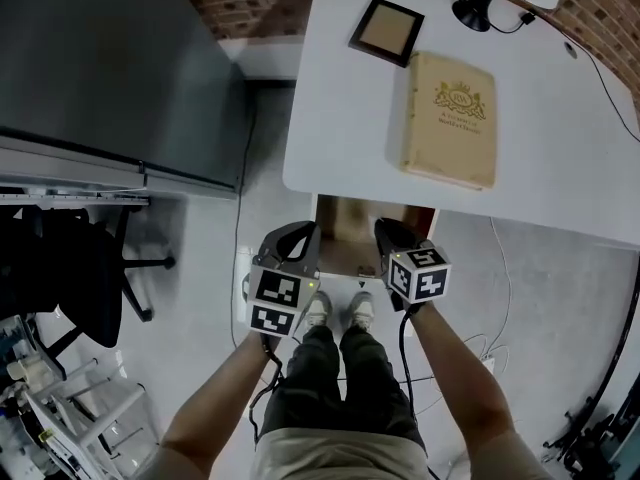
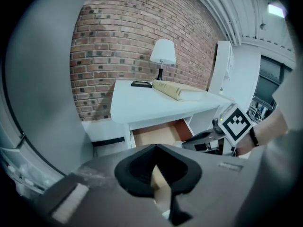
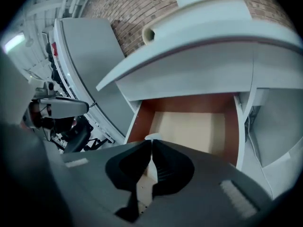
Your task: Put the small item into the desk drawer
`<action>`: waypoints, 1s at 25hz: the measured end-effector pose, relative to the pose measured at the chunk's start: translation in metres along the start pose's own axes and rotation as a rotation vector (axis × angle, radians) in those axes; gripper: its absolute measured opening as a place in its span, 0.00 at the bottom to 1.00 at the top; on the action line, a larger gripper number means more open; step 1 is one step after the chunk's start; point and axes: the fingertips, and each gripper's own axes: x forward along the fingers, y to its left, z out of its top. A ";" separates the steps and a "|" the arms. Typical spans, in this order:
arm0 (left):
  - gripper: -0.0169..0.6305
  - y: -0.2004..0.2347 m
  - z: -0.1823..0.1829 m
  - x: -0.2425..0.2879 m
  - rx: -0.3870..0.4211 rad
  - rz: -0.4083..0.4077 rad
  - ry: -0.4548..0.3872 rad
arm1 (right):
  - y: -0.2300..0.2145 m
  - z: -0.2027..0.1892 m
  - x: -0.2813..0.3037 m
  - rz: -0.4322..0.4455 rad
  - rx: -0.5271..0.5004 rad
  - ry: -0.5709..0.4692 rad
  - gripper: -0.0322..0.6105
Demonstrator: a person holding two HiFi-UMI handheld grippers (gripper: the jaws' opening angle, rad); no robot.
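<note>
The desk drawer [image 1: 343, 230] stands pulled out under the front edge of the white desk [image 1: 330, 118], its pale wooden floor bare in the head view. My left gripper [image 1: 303, 236] hangs over the drawer's left side and my right gripper [image 1: 387, 230] over its right side. In the left gripper view the left gripper [image 2: 155, 146] is shut with nothing between its tips, facing the drawer [image 2: 156, 133]. The right gripper [image 3: 151, 143] is shut above the drawer [image 3: 194, 126]. A small white thing [image 3: 153, 136] shows just past its tips; whether it touches them is unclear.
On the desk lie a cream book [image 1: 450, 120], a dark picture frame [image 1: 386, 31] and a lamp base [image 1: 474, 12]. A grey cabinet [image 1: 110, 68] stands to the left, with a black chair [image 1: 70, 268] below it. My feet [image 1: 340, 310] are in front of the drawer.
</note>
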 end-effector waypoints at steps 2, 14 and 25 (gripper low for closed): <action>0.03 0.003 -0.013 0.012 -0.002 -0.004 0.017 | -0.007 -0.015 0.016 0.004 0.012 0.054 0.07; 0.03 0.002 -0.062 0.060 -0.031 -0.047 0.098 | -0.042 -0.080 0.065 -0.024 0.004 0.296 0.11; 0.03 -0.003 -0.040 0.029 -0.004 -0.059 0.085 | -0.017 -0.048 0.024 -0.026 0.006 0.238 0.06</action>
